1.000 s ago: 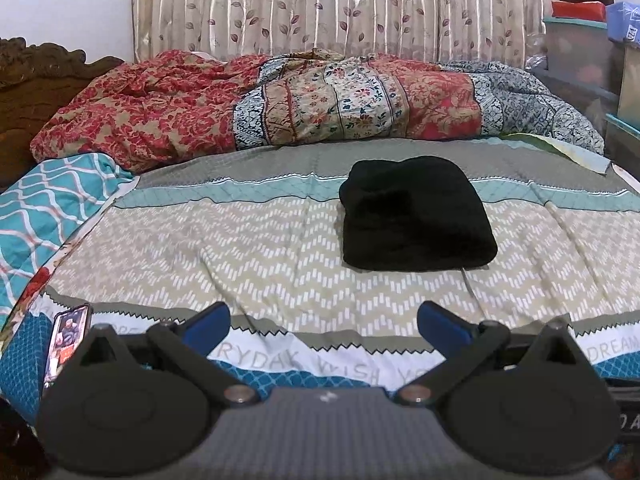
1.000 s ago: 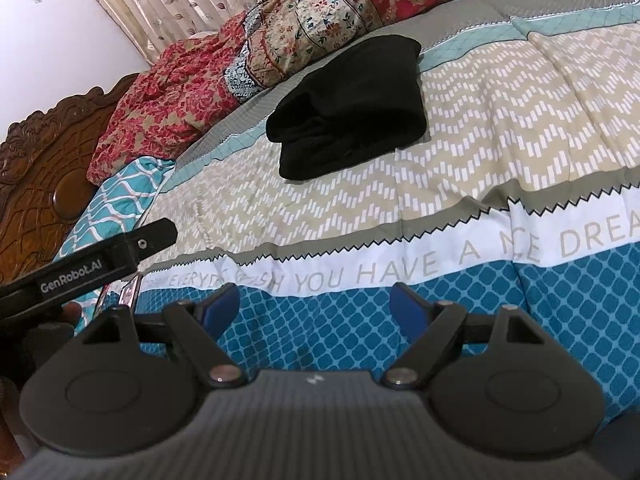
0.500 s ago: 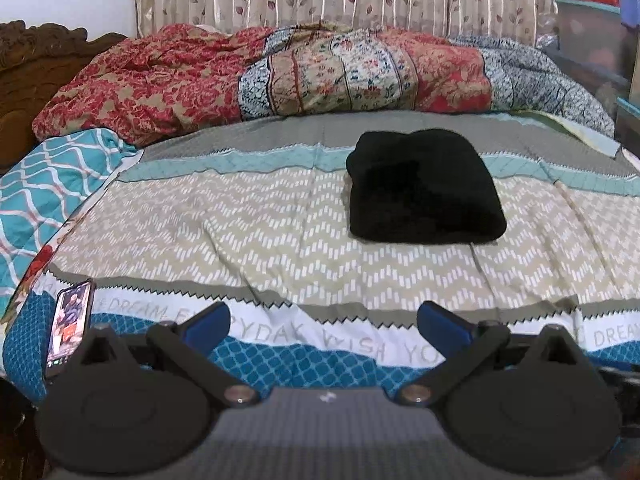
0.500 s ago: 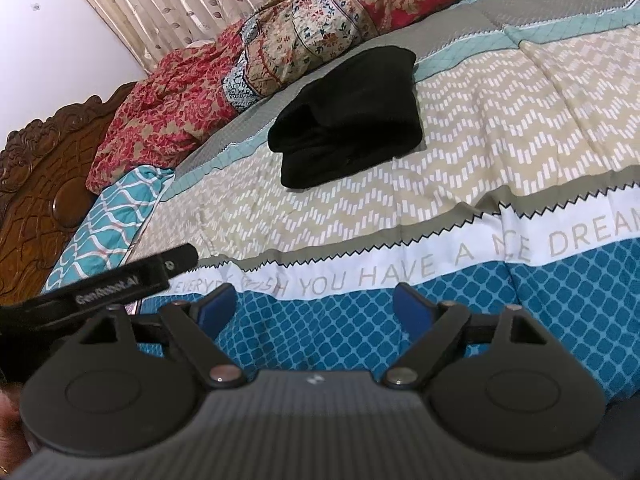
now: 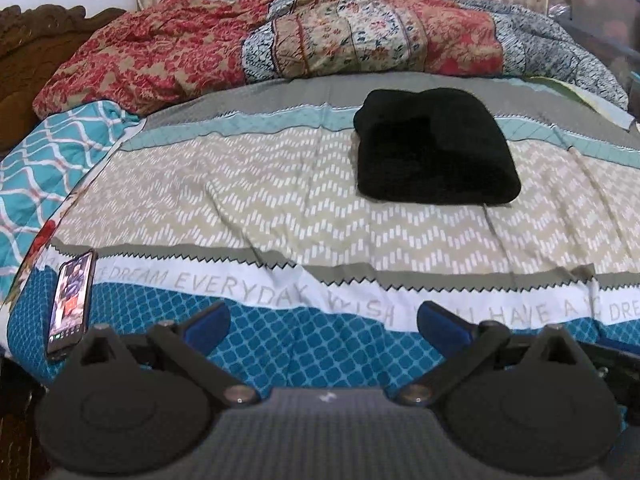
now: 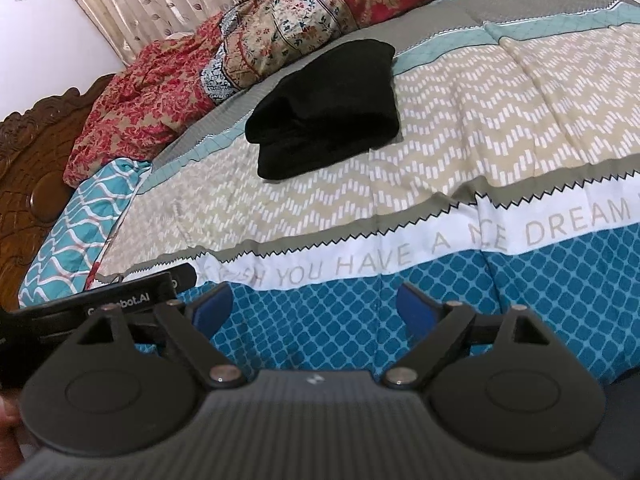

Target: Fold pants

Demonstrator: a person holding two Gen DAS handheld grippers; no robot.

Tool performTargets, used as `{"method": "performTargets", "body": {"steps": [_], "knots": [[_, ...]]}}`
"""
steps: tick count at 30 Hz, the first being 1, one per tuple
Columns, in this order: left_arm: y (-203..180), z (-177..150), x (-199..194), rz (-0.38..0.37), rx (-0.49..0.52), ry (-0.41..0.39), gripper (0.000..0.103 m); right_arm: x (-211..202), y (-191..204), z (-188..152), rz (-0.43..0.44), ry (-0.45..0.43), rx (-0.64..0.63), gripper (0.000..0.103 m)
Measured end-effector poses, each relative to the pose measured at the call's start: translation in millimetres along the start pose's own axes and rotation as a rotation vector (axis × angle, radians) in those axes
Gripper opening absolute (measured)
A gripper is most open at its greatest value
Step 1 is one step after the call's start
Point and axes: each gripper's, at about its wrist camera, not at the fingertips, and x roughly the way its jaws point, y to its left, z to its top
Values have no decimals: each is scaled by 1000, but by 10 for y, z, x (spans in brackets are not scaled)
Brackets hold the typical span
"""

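Left wrist view: your left claw [image 5: 323,320] gapes wide and holds nothing; a black-cased smartphone [image 5: 71,300] lies on the patterned quilted bedspread [image 5: 248,200] just left of its left finger, and the folded black fabric pants [image 5: 434,148] sit well ahead, slightly right. Your right claw [image 6: 312,307] is equally wide and empty, pants [image 6: 328,108] far ahead.

A phone [image 5: 71,303] lies on the patterned bedspread [image 5: 280,200], near a rumpled quilt [image 5: 320,40]
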Motion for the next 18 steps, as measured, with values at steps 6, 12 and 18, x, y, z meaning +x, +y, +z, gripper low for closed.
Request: {"method": "performTargets", "body": {"steps": [6,12,18], "knots": [[18,-6,38,28,1,12,103,25,-9,-12,-1,16,11,91],[19,-3,67,42,11,20,103,31,-4,-21,2,26,11,91],[6,-6,80,64,14,23,103,35,-11,-17,3,33,9,91]]}}
